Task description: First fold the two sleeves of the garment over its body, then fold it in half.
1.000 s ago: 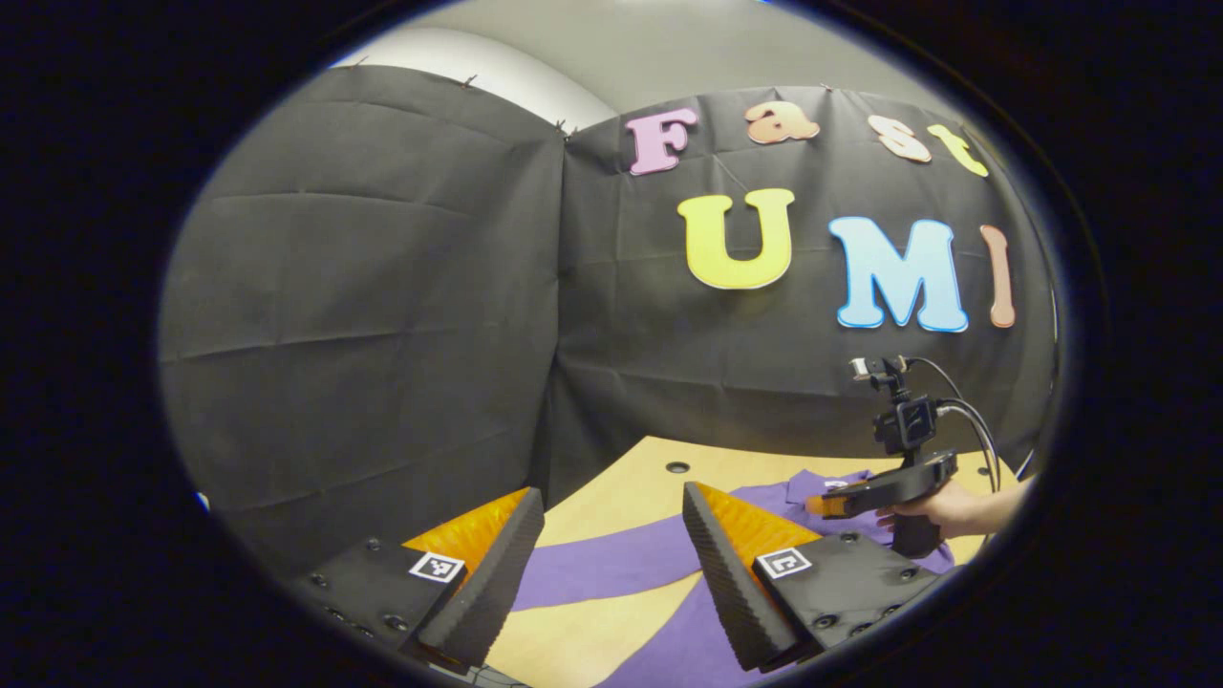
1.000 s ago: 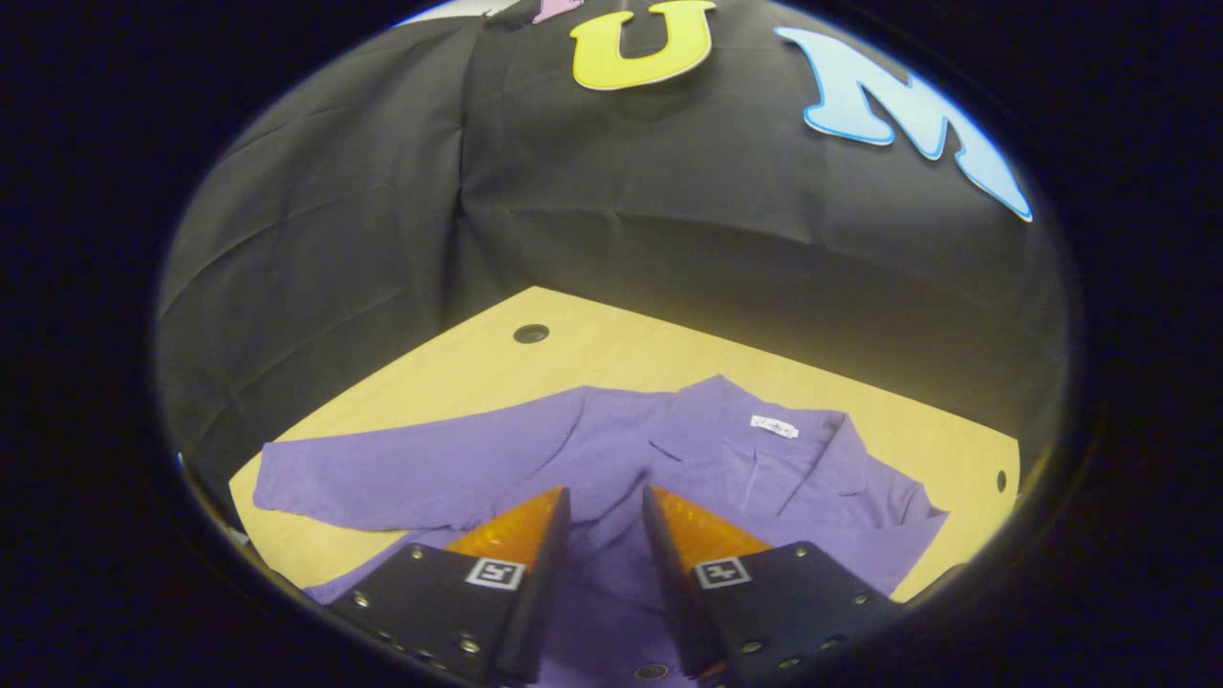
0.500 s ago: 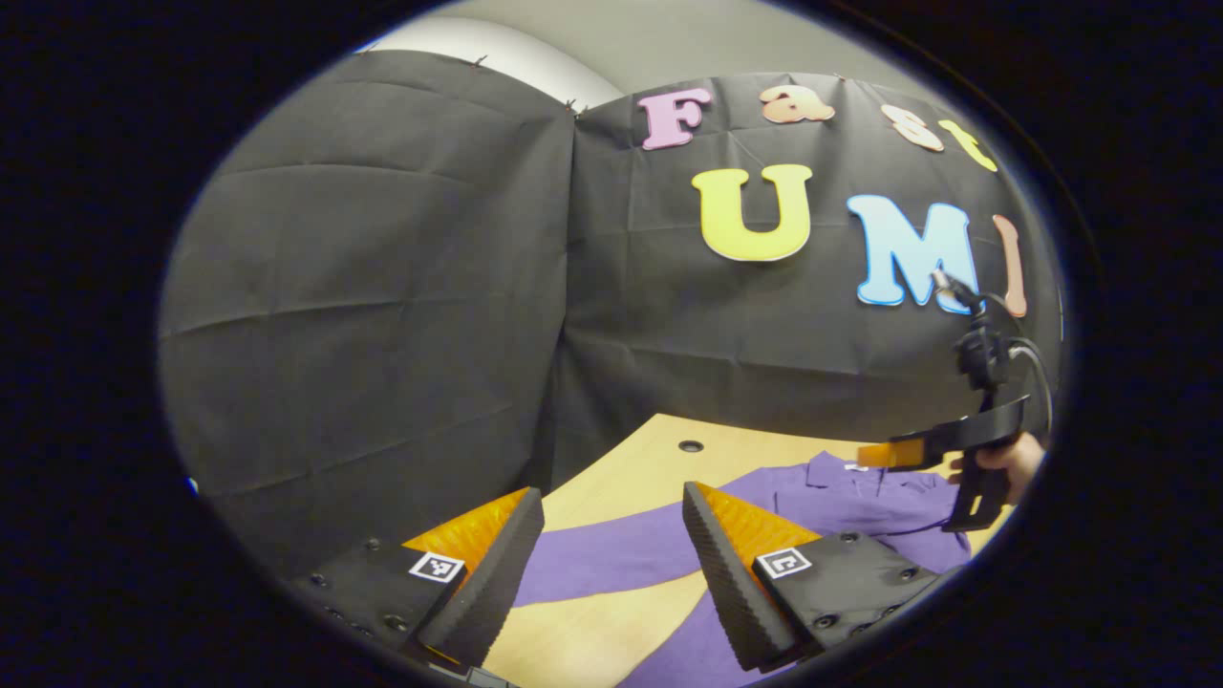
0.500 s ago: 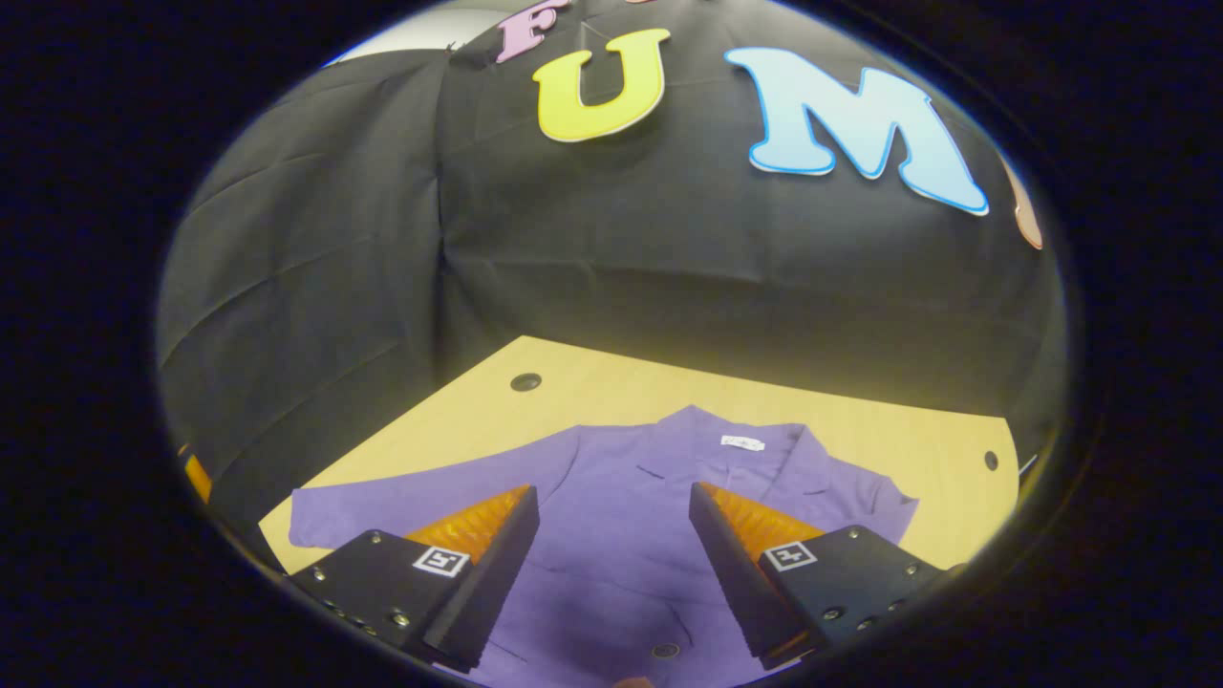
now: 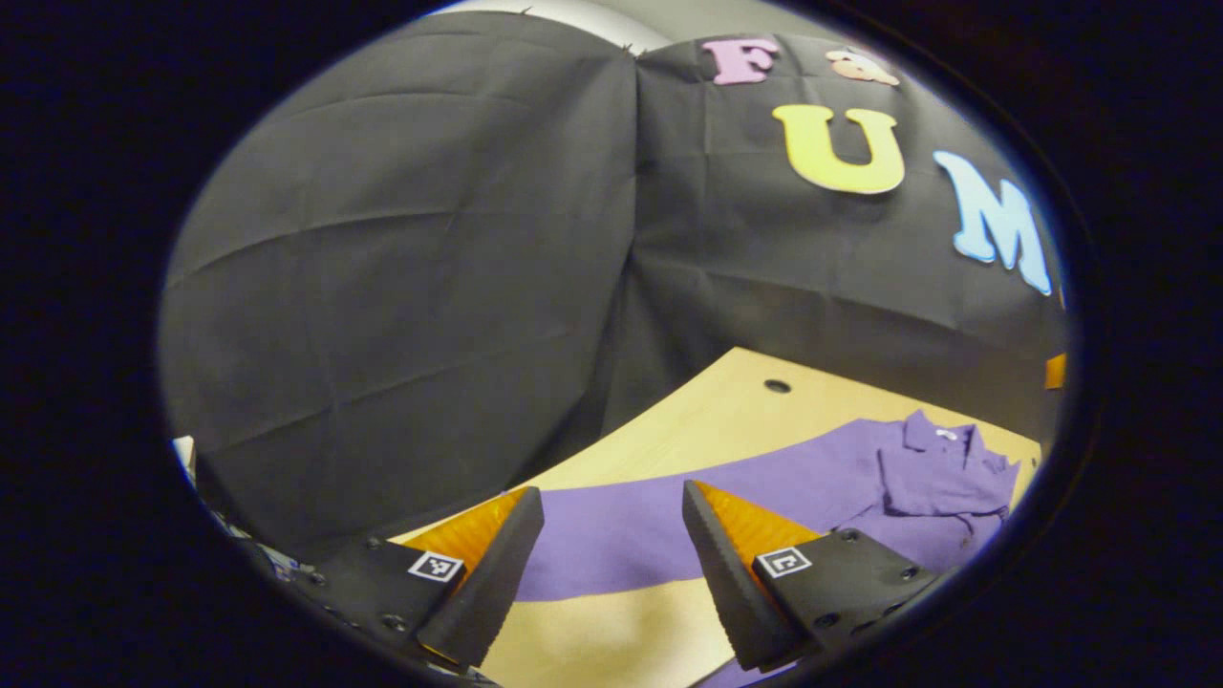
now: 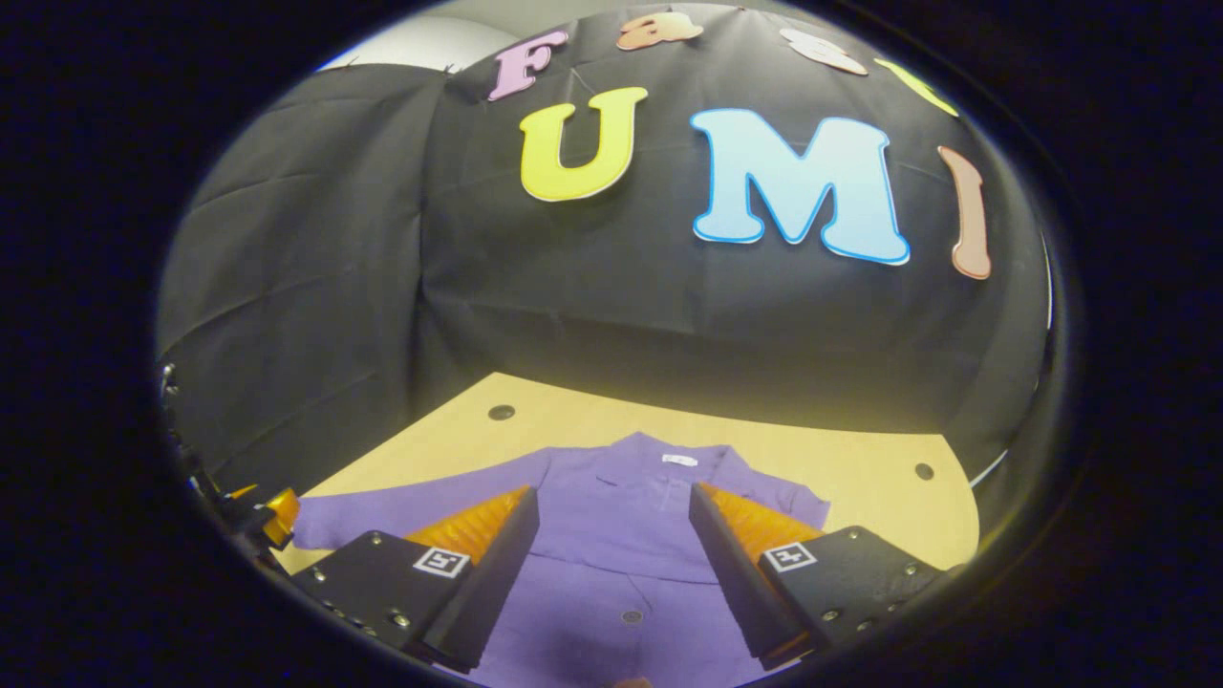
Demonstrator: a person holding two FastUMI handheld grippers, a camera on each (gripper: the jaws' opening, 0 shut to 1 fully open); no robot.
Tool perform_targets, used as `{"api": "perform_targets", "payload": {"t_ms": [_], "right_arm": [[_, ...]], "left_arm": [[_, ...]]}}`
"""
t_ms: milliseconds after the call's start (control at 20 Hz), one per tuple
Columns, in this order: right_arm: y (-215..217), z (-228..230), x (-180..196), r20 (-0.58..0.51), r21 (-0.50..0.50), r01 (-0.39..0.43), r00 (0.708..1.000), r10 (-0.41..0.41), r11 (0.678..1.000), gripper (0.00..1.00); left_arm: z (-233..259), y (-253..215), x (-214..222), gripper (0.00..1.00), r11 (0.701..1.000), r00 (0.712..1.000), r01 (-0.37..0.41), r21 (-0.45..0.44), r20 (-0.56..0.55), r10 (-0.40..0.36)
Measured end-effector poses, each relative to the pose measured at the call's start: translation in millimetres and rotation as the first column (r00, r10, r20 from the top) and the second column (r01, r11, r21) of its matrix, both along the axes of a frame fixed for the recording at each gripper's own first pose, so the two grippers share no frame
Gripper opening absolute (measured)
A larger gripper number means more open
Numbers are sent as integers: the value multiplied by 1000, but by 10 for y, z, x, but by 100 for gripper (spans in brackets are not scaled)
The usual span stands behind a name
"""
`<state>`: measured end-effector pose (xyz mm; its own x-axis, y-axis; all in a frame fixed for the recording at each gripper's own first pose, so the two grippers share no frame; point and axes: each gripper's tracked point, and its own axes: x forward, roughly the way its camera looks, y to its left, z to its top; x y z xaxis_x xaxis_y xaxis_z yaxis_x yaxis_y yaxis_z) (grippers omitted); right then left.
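Both the left gripper point(image 5: 611, 564) and right gripper point(image 6: 613, 564) gape wide, empty, above the purple garment point(image 6: 611, 535) on the table point(image 6: 860, 478), hem cut off

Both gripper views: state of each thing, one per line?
purple shirt: lying flat on the table, collar toward the wall, not folded in half.
sleeve: stretched out sideways on the table, not yet folded over the body.
left gripper: open, above the outstretched sleeve, holding nothing.
right gripper: open, above the shirt's body, holding nothing.
table: bare wood around the shirt.
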<state>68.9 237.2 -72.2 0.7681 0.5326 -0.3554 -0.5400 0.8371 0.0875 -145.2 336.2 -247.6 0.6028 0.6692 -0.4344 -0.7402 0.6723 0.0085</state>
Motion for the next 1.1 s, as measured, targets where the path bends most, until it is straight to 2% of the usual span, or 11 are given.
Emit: {"api": "perform_targets", "payload": {"t_ms": [150,250,400,650,850,900,950,1100], "right_arm": [[-73,-33,-168,-27,-8,11,1000,-11,1000,95],[-95,-82,-251,-47,-18,19,999,-20,1000,93],[-81,-127,-349,-68,-28,40,997,-42,999,96],[5,-141,-527,-86,-41,65,994,-68,997,96],[92,-117,-630,-100,-24,61,993,-63,998,96],[81,-112,-630,-101,-21,65,993,-66,998,96],[58,-98,-630,-101,-15,70,992,-72,997,96],[-47,-123,-617,-115,1,89,989,-88,996,96]], "left_arm": [[-333,255,-110,94,996,996,-71,-56,-60,67],[-550,376,-154,95,991,991,-95,-95,-102,85],[-756,464,-239,96,980,985,-125,-154,-136,104],[-917,444,-282,96,975,978,-106,-193,-196,67],[-991,400,-216,98,985,975,-72,-160,-219,36],[-965,393,-207,90,985,975,-74,-157,-217,39],[-958,396,-206,95,985,976,-73,-159,-215,37],[-974,386,-139,74,986,981,-63,-156,-193,32]]}}
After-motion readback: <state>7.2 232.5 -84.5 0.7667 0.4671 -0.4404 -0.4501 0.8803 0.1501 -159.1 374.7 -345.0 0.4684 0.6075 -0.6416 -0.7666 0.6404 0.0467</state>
